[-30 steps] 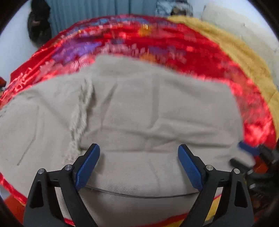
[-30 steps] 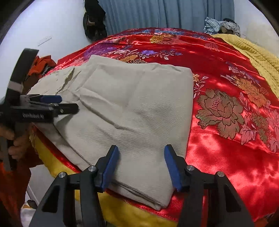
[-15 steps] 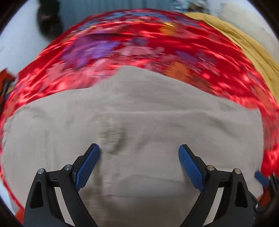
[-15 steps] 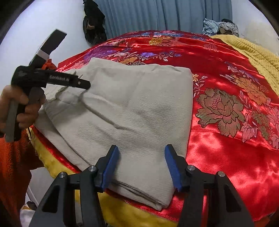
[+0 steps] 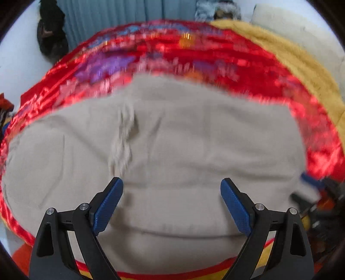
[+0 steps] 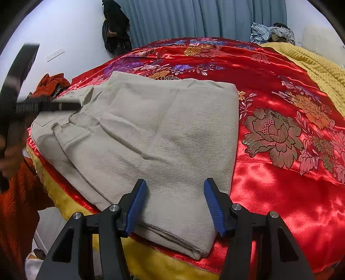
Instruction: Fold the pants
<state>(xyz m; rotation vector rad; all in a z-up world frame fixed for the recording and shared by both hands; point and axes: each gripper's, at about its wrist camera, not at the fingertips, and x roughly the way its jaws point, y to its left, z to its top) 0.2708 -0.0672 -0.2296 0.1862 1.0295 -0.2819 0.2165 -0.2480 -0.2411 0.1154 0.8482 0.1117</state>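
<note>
The beige twill pants (image 6: 155,137) lie folded into a flat, layered rectangle on the red satin bedspread (image 6: 280,193), near its 6 o'clock edge. A frayed hem (image 5: 123,142) shows toward 9 o'clock; stacked fold edges face 6 o'clock.

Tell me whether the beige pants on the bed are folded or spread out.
Folded. The pants lie as a compact rectangle on the red bedspread, with stacked layers showing at the near corner and a frayed hem on top at the left.

A bedroom in a home: red satin bedspread (image 6: 280,183) embroidered with flowers filling the frame, mustard knit blanket (image 6: 312,64) at upper right, blue-grey curtains (image 6: 204,19) along the top, crumpled clothes (image 6: 271,33) heaped beside them, dark bag (image 6: 116,28) hanging upper left.
</note>
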